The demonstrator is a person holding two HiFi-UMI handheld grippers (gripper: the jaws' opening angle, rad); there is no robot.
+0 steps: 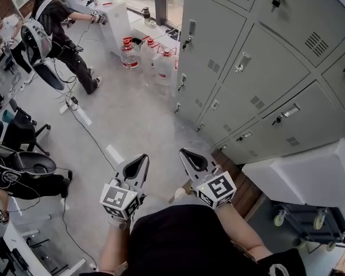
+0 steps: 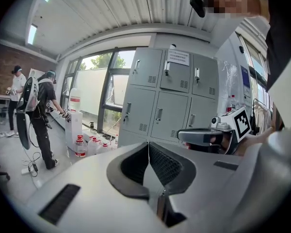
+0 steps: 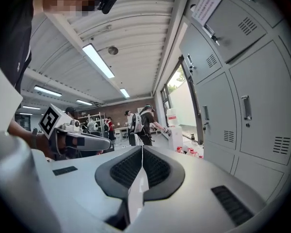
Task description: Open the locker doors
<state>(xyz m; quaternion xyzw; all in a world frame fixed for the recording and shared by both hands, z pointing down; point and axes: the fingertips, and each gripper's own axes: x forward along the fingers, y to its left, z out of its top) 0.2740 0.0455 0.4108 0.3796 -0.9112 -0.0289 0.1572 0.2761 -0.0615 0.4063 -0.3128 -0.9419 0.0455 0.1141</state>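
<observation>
Pale grey metal lockers [image 1: 259,96] ahead-right of both claws stand shut, contents hidden, top row cut off; left gripper [image 2: 148,147] and right gripper [image 3: 142,149] have jaws pressed together, empty.

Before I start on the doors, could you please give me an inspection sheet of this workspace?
Surface: grey floor, with pale strips on it.
Job's things: lockers, every door in view shut.
Clutter: water bottles standing at the lockers' far end.
Grippers: left claw and right claw both shut, empty, not touching the lockers.
Cables: black cable trailing across the floor at left.
Surroundings: person at a white machine; chairs at left; white box on a wheeled cart at right.
</observation>
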